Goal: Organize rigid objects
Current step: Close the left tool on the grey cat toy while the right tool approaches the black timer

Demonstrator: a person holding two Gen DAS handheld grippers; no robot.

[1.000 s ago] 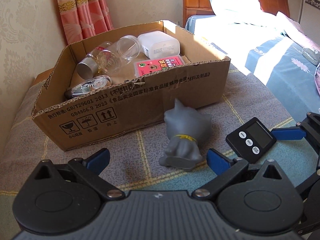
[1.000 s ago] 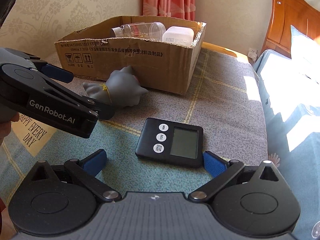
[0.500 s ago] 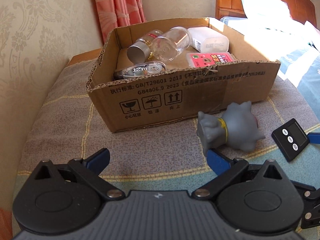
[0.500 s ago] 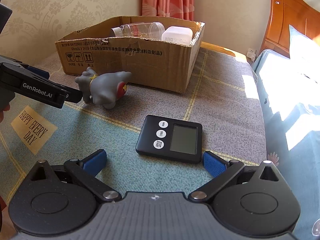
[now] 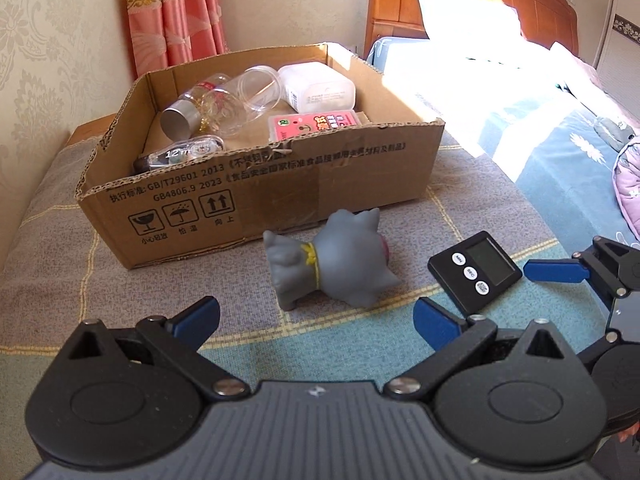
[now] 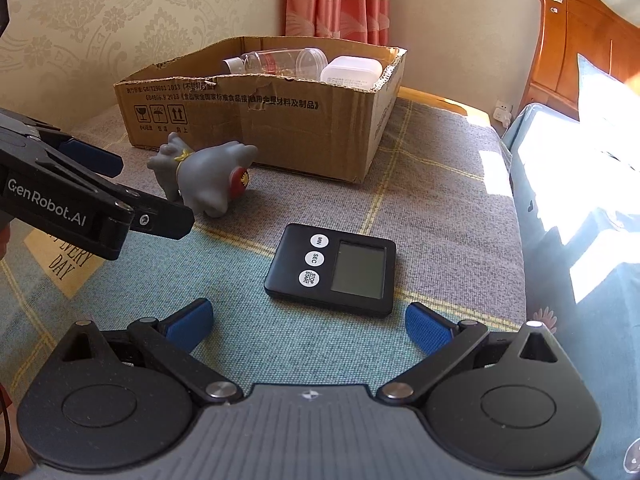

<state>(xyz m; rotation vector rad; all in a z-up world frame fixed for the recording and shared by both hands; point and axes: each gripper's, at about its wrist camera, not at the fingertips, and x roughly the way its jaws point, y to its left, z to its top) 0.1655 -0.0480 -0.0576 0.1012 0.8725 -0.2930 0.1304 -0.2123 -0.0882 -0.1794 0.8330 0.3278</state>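
A grey toy cat (image 5: 328, 268) with a yellow collar lies on its side on the blanket, just in front of the cardboard box (image 5: 256, 196). My left gripper (image 5: 316, 314) is open, a short way in front of the toy and not touching it. A black digital timer (image 6: 332, 270) lies flat to the toy's right. My right gripper (image 6: 308, 314) is open just short of the timer, a blue pad on either side. In the right wrist view the left gripper (image 6: 152, 190) reaches in from the left beside the toy cat (image 6: 204, 176).
The box holds clear bottles (image 5: 224, 104), a white case (image 5: 320, 88), a red card box (image 5: 316, 126) and a correction tape (image 5: 180, 156). A wall and pink curtain (image 5: 172, 12) stand behind it. A bed with blue bedding (image 5: 520, 92) lies to the right.
The toy cat has turned and now lies with its legs to the left. My left gripper drew back to the left, then came in toward the toy again. The right gripper and timer barely moved.
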